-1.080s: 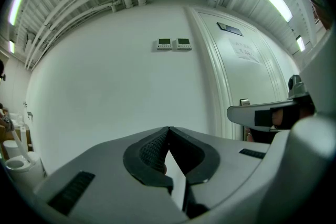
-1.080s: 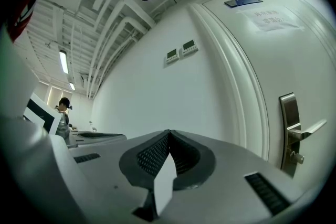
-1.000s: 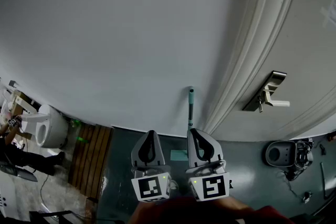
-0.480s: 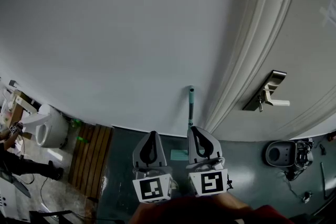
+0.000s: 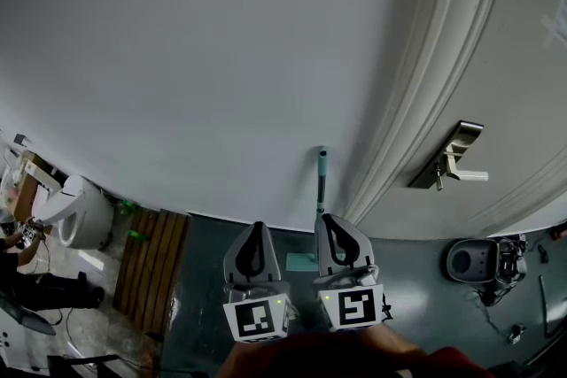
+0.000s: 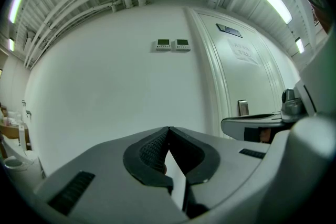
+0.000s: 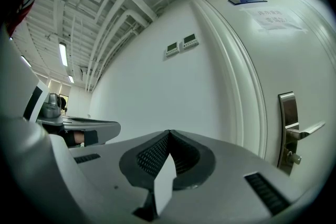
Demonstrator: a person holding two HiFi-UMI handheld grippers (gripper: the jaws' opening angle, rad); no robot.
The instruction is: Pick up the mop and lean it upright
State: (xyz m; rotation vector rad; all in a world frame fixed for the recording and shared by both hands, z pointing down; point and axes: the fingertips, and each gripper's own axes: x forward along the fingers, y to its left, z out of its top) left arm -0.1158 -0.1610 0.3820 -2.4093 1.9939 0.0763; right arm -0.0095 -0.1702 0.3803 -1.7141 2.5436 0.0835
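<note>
Mop (image 5: 321, 183) is upright against the white wall (image 5: 177, 84), just beside the door frame (image 5: 416, 102), with what looks like its head on the floor between the grippers. Left gripper (image 5: 255, 230) and right gripper (image 5: 333, 224) hover near it, jaws pressed together, both empty.

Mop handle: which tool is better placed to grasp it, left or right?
Probably right: the right tool lies just below the mop handle in the head view, the left tool farther aside.
</note>
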